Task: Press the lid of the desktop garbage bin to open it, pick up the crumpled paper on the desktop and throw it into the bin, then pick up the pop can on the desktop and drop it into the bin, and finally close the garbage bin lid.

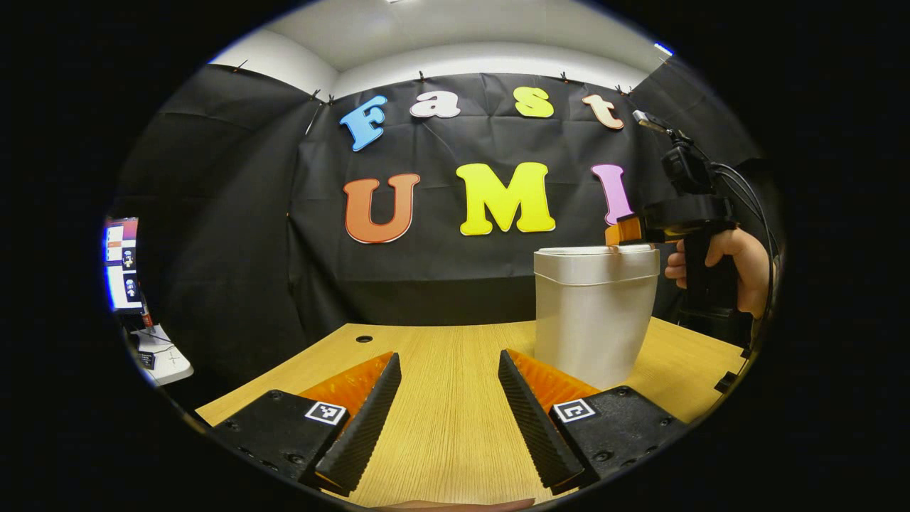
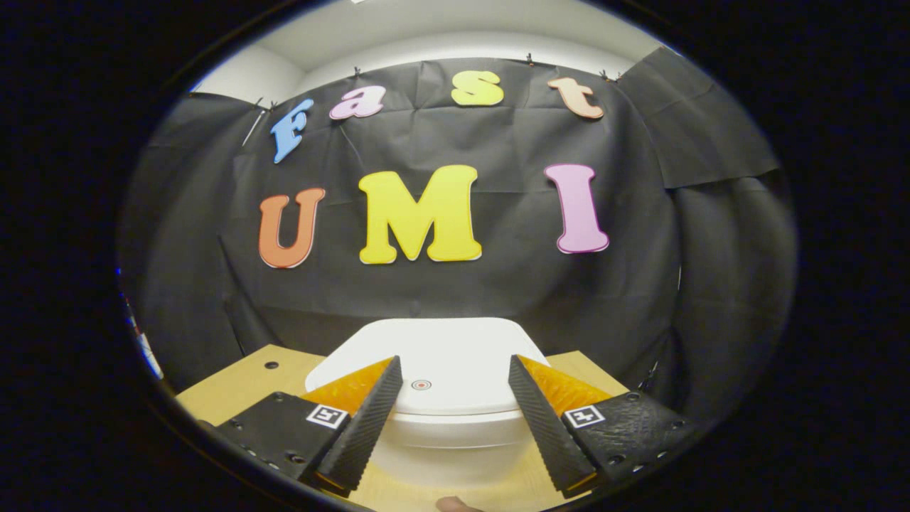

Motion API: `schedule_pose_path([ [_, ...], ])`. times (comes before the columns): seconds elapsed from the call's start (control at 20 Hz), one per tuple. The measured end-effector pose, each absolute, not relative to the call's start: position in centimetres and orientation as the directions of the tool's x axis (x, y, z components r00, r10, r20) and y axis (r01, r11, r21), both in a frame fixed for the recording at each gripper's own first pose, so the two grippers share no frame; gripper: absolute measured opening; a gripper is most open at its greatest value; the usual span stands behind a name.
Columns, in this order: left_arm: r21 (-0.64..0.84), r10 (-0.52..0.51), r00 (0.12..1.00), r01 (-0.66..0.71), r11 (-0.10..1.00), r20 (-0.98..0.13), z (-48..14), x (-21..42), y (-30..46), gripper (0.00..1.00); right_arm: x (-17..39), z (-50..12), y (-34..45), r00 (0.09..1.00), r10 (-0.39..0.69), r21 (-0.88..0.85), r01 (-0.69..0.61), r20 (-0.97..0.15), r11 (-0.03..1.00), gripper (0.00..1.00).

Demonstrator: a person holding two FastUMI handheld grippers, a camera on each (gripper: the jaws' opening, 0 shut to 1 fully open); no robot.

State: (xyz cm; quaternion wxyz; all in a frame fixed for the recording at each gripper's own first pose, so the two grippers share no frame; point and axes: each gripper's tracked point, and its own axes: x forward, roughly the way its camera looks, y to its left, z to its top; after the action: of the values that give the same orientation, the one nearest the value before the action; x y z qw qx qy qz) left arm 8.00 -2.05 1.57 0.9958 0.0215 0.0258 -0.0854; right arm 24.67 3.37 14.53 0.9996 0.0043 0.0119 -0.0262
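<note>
Lid [image 2: 434, 355] closed on the white garbage bin [image 1: 593, 313], right of centre on the wooden desktop [image 1: 448, 398]. Right gripper [image 2: 449, 395] hangs wide open and empty above the lid. Left gripper [image 1: 449, 387], bottom centre, gapes empty over bare desk.

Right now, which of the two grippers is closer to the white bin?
Right. The right gripper hovers at the bin lid, fingers open over it. The left gripper sits farther back above the table, the bin ahead of it.

At the bottom of the left gripper view, the left gripper [image 1: 449, 363] shows 2 ribbed wedge fingers on black screw-studded blocks, each bearing 1 square black-and-white marker. At right, black cables trail from the right gripper [image 1: 617, 232].
</note>
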Motion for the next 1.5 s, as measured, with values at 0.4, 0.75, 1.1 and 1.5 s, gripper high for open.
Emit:
schedule_pose_path([
  [0.4, 0.045, -0.175, 0.984, 0.176, 0.983, -0.033, 2.2, 7.5, -2.3, 0.9, 23.5, 15.8, 3.3, 0.999, -0.035, 0.055, 0.037, -0.035, 0.998, 0.95],
  [0.75, 0.033, -0.179, 0.983, 0.18, 0.983, -0.042, 1.9, 7.6, -2.8, 0.9, 14.8, 18.1, 1.2, 0.974, -0.092, -0.119, 0.119, 0.206, 0.986, 0.93],
  [1.1, 0.074, -0.186, 0.982, 0.184, 0.98, 0.023, 3.9, 6.1, -3.0, 0.9, 6.6, 12.9, 0.1, 0.982, 0.004, -0.08, 0.012, 0.191, 0.997, 0.97],
  [1.5, 0.044, -0.204, 0.977, 0.202, 0.978, 0.059, 5.3, 4.9, -3.9, 0.89, 3.2, 8.6, -2.9, 0.982, -0.04, -0.084, 0.057, 0.186, 0.995, 0.95],
])
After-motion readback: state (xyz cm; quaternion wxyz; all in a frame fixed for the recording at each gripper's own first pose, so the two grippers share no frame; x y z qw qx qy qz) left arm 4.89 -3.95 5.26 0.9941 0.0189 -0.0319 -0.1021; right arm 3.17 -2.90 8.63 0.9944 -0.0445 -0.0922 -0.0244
